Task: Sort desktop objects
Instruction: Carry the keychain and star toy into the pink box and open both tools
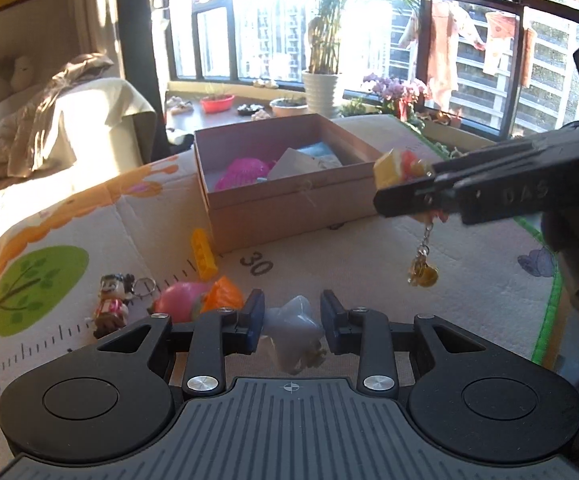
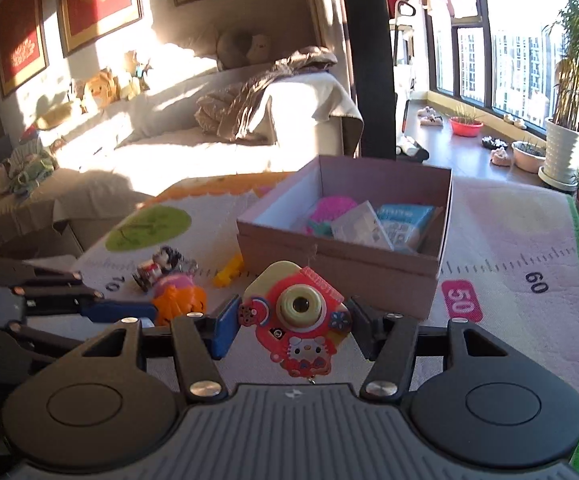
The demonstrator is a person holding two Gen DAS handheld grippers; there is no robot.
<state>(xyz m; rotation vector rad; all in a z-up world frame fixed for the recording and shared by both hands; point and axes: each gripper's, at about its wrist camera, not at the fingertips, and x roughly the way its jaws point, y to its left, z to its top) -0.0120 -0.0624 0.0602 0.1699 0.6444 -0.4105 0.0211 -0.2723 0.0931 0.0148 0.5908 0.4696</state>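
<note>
My left gripper [image 1: 292,320] has its jaws around a pale grey-white star-shaped toy [image 1: 295,330] just above the mat. My right gripper [image 2: 291,322] is shut on a red toy camera keychain [image 2: 295,316] with a yellow lens, held above the mat in front of the cardboard box [image 2: 341,258]. In the left wrist view the right gripper [image 1: 403,184] comes in from the right beside the box [image 1: 289,208], the keychain [image 1: 399,166] in it and a gold charm [image 1: 421,274] dangling. The box holds a pink item [image 1: 241,172] and paper packets [image 1: 309,160].
On the play mat [image 1: 369,264] left of my left gripper lie a figurine keychain [image 1: 111,304], a pink ball [image 1: 179,300], an orange toy [image 1: 225,298] and a yellow brick [image 1: 204,254]. A sofa [image 2: 209,120] stands behind the table. Potted plants [image 1: 321,80] line the window.
</note>
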